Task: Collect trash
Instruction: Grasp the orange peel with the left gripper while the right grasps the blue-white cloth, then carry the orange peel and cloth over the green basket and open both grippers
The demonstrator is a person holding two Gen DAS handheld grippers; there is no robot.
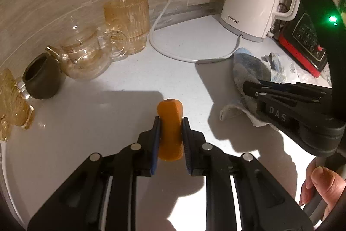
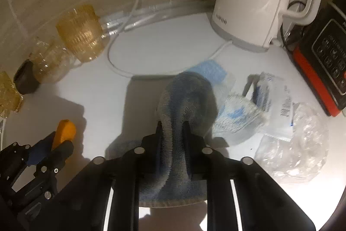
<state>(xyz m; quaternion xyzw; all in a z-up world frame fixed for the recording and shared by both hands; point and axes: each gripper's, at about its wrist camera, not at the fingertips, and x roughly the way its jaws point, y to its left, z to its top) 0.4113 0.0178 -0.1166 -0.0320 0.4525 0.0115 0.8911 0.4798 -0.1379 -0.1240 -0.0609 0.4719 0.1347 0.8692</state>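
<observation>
Carrot piece [image 1: 169, 129] sits clamped in the left gripper [image 1: 170, 122] above the counter [image 1: 86, 122]; the right gripper [image 2: 172, 125] pinches a blue towel [image 2: 188, 96]. Only the right view shows the clear plastic bag [image 2: 298, 144] at right.

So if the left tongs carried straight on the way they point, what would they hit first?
Probably bare countertop. The left tongs, shut on the orange piece, angle down at open surface; the white cable lies further along, though depth is hard to judge.
</observation>
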